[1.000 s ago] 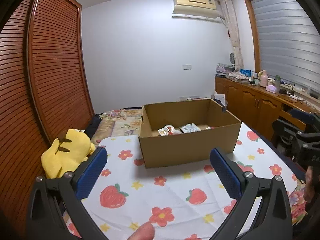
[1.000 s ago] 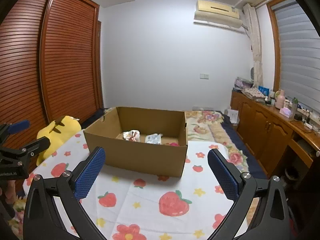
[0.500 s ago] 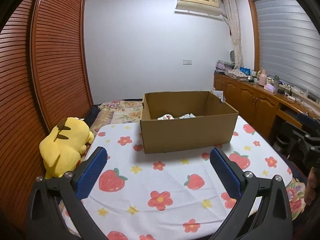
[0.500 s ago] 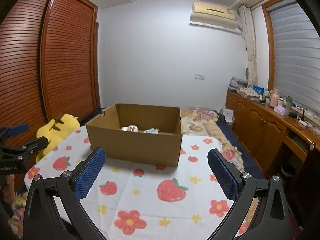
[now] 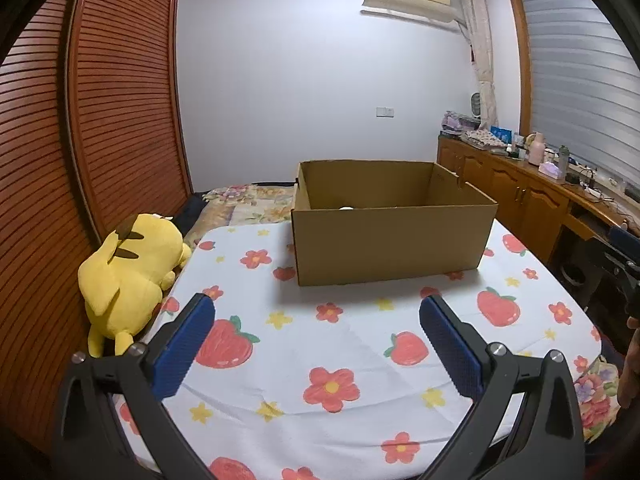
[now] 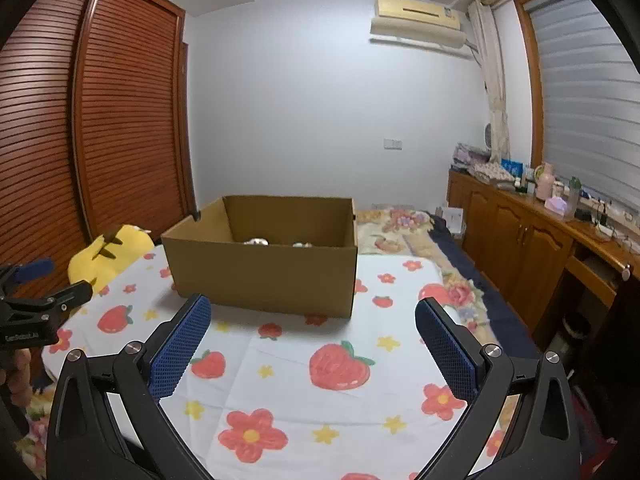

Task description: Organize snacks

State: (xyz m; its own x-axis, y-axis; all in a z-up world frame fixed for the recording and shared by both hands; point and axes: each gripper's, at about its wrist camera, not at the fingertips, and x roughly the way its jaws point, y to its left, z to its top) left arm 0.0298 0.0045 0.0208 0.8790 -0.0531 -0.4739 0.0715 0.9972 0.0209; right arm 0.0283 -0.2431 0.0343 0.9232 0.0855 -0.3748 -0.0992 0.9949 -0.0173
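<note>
Both tongs, left tongs point(image 5: 316, 332) and right tongs point(image 6: 312, 332), spread wide and empty, hovering over the strawberry-print tabletop point(image 6: 280, 360). Snacks point(image 6: 256, 242) sit inside the cardboard box point(image 6: 264, 276), barely peeking over its rim; looks like packing is done or pausing. Next move likely needs a check for leftover snacks, none visible outside the box

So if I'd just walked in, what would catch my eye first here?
Probably the open cardboard box in the middle of the strawberry-and-flower tablecloth, with a few white things barely peeking above its near wall. Next, the yellow plush toy lying off the cloth's left edge, by the slatted wooden doors.
</note>
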